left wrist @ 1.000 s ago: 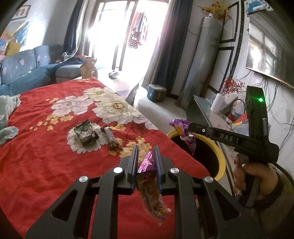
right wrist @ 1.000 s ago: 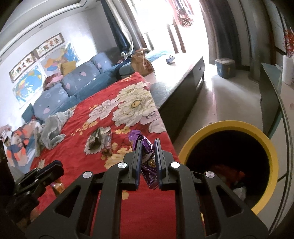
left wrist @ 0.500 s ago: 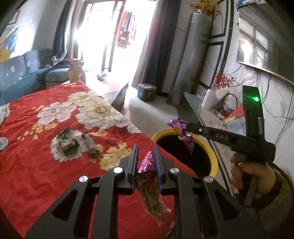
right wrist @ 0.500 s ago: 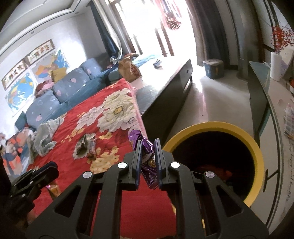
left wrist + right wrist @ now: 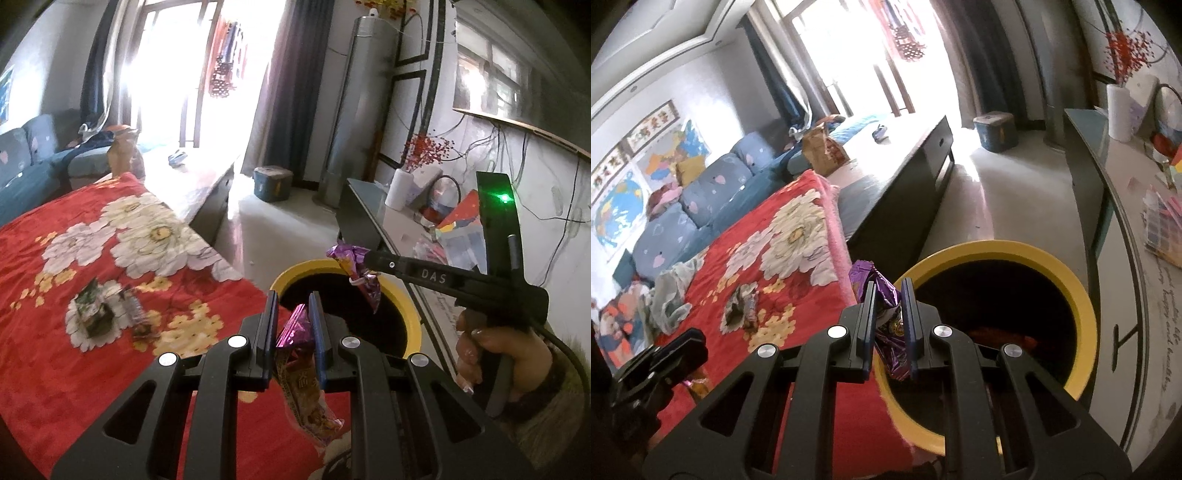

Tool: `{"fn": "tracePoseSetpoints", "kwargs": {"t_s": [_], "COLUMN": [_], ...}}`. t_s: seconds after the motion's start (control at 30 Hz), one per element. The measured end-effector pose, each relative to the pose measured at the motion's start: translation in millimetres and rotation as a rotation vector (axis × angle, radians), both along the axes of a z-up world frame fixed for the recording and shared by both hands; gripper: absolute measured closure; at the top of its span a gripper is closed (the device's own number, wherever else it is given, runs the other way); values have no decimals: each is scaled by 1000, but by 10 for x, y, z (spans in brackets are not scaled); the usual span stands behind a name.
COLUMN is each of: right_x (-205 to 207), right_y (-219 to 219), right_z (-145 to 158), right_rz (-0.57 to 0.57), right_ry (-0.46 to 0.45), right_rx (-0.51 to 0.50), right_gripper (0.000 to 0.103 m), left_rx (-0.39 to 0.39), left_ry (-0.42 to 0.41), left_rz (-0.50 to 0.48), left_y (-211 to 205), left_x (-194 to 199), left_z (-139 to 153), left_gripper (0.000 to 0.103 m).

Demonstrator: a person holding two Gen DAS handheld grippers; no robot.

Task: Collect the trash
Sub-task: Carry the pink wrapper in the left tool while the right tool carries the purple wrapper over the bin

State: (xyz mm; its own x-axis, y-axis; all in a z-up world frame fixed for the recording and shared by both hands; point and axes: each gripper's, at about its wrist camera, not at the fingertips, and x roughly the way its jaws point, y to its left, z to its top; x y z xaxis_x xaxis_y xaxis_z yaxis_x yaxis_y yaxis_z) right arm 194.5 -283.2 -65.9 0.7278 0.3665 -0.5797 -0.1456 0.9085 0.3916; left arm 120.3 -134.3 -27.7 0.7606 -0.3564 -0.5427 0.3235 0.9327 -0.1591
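Observation:
My left gripper [image 5: 293, 301] is shut on a pink and orange snack wrapper [image 5: 303, 384] that hangs down at the near rim of the yellow-rimmed trash bin [image 5: 413, 314]. My right gripper [image 5: 889, 291] is shut on a purple wrapper [image 5: 886, 295] and holds it at the bin's left rim [image 5: 1082, 299]; in the left wrist view that purple wrapper [image 5: 360, 275] hangs over the bin's opening. Two more wrappers [image 5: 94, 310] lie on the red flowered blanket [image 5: 44, 350]; they also show in the right wrist view [image 5: 742, 304].
A dark low table [image 5: 908, 184] stands beyond the blanket. A grey side cabinet [image 5: 1123, 229] with papers and a vase runs along the right of the bin. A blue sofa [image 5: 701, 192] and crumpled cloth [image 5: 668, 299] are at the left. Some trash lies inside the bin [image 5: 1015, 338].
Both grippers have moved right toward the bin with their wrappers. The purple wrapper now hangs over the bin's opening, and the bin looms larger in both views.

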Motion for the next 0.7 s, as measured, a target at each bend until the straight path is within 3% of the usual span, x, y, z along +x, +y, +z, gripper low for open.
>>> {"fn": "tracePoseSetpoints", "kwargs": {"t_s": [0.7], "right_x": [42], "right_y": [-504], "right_z": [-126], "right_rz": [-131], "right_ry": [32], "right_rx": [93], "right_gripper": [94], "left_rx": [8], "left_ry": [11], "left_rz": [-70], "left_y": [-484], "left_x": [350], "left_z": [-146], "left_gripper": [86]}}
